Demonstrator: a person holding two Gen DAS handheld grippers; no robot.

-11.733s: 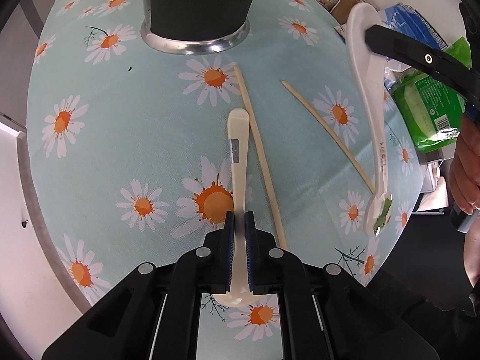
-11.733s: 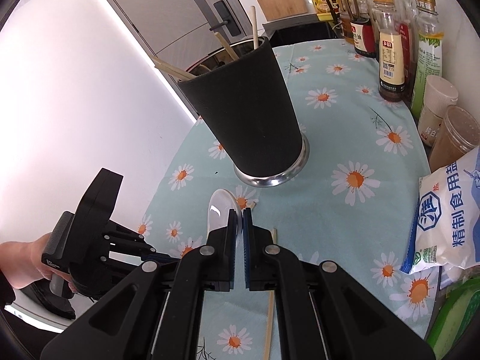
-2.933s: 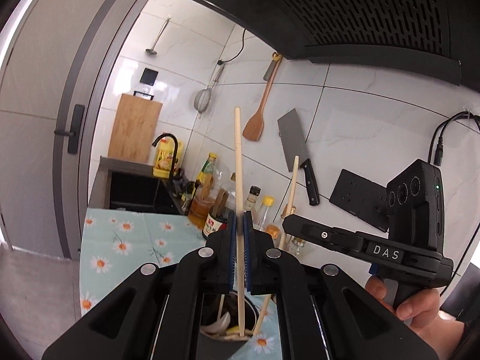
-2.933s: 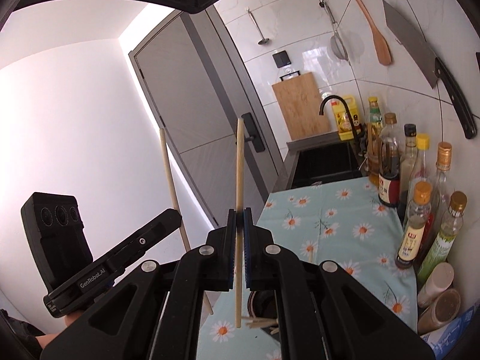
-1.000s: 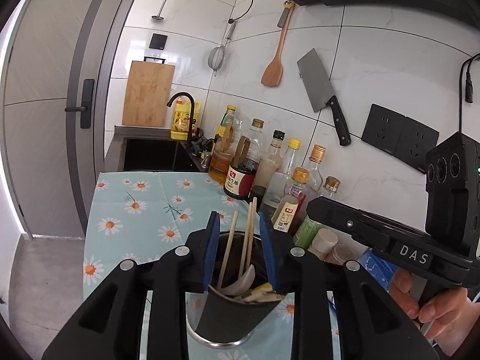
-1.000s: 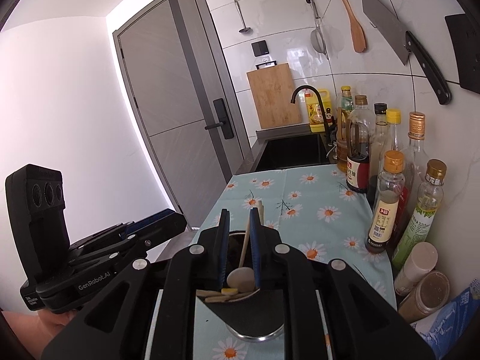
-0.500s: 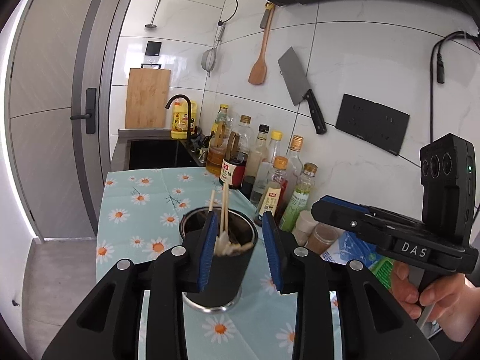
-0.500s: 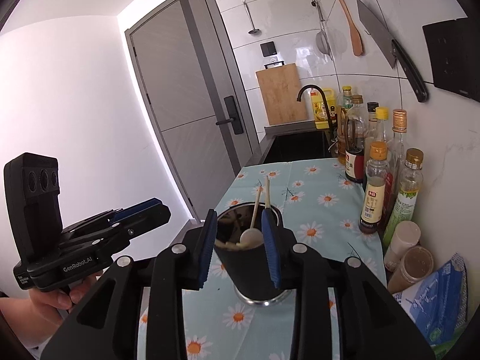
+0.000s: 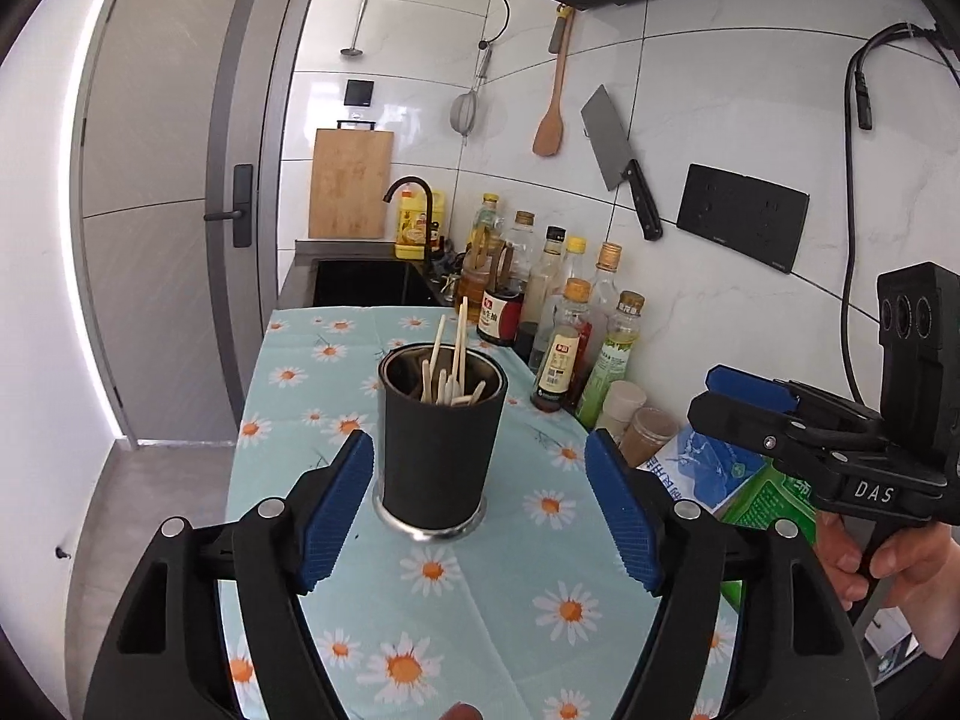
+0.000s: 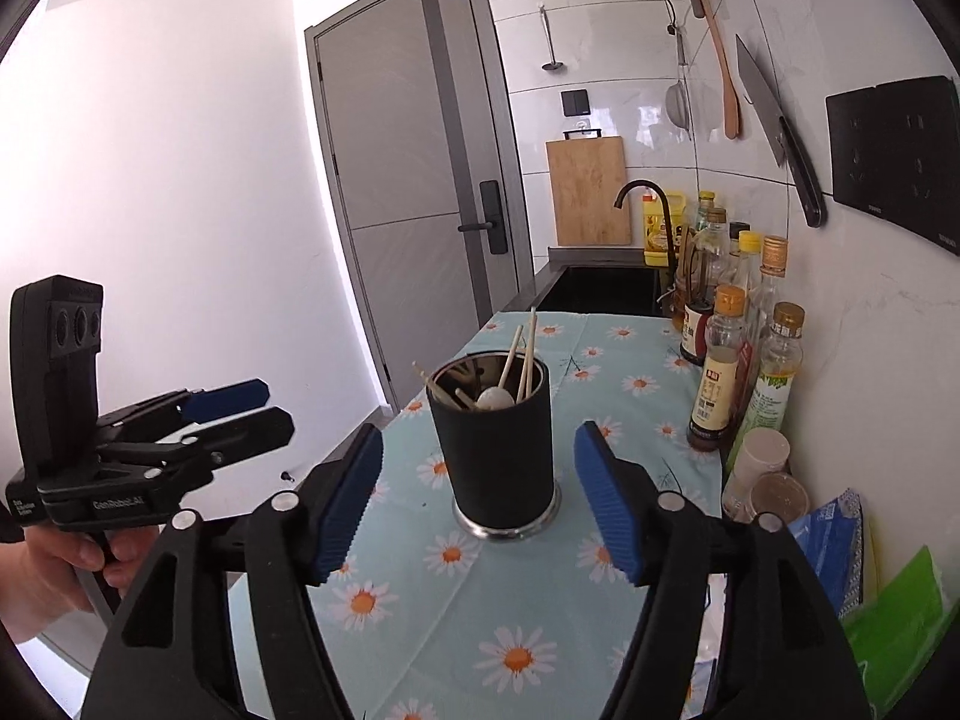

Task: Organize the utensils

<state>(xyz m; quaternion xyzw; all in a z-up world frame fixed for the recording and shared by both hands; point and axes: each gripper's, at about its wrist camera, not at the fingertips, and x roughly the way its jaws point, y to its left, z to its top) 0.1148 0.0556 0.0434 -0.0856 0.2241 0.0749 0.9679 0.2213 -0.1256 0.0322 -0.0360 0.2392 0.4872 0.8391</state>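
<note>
My left tool (image 9: 480, 504) fills the bottom of its frame with its blue pads spread wide and nothing between them; my right tool (image 10: 480, 501) at the bottom of its own frame is just as wide and bare. The black utensil holder (image 9: 441, 444) stands upright on the daisy-print worktop (image 9: 510, 606) at the centre of both frames, framed by the pads but apart from them. Inside it, chopsticks (image 9: 459, 336) lean against the rim, and a white spoon (image 10: 495, 399) shows in the right view. In the left view my right tool appears at the right edge, lettered "DAS" on its body; in the right view my left tool sits at the left edge, marked "GenRobot.AI" as far as I can read it. A row of sauce bottles (image 9: 564, 354) lines the wall at centre right, their labels too small to read, and a blue-printed bag (image 9: 711, 471) lies lower right with characters I cannot make out.
</note>
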